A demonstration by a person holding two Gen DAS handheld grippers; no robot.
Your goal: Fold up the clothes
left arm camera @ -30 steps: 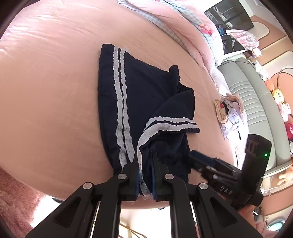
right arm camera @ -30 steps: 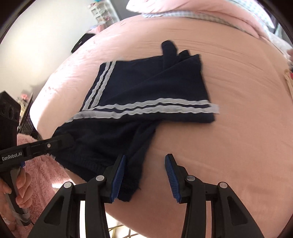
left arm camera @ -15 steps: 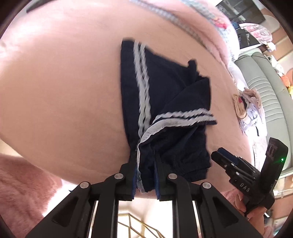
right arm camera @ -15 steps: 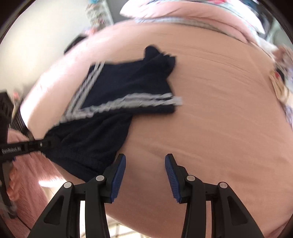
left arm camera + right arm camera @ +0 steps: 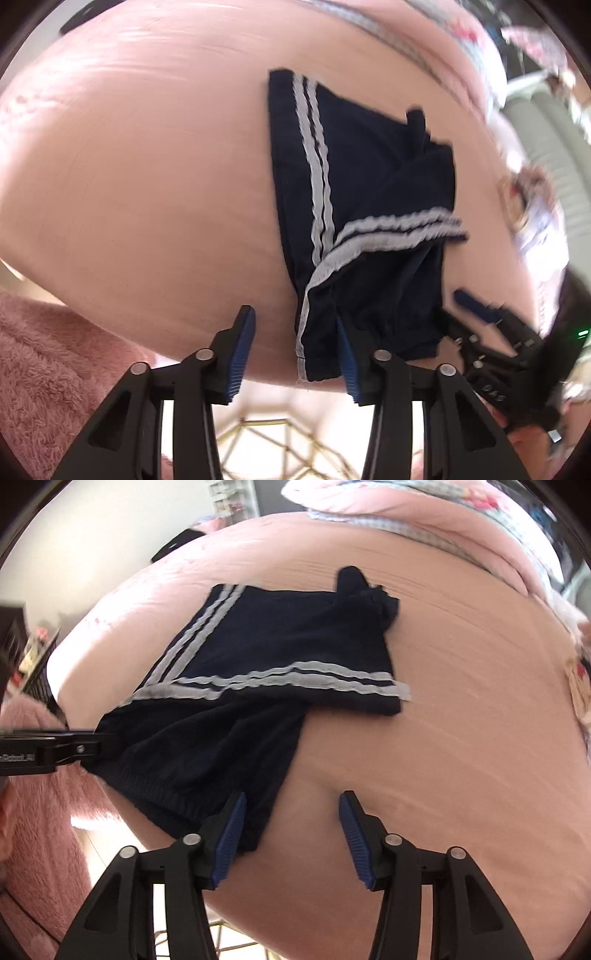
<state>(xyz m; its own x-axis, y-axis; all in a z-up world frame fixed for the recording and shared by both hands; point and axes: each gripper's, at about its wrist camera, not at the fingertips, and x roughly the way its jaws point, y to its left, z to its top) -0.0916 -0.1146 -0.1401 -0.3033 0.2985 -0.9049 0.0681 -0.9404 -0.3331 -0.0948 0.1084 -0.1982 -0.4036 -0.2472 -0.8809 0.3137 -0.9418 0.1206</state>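
Shorts (image 5: 369, 177), two open tools.

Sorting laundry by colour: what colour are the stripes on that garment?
White, paired, on the navy garment; clearest in the right wrist view.

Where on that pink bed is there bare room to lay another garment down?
Bare pink sheet lies right of the navy garment, toward the small patterned cloth, and left of it. It is crowded at the near edge, where both grippers sit, and by the pillows behind.
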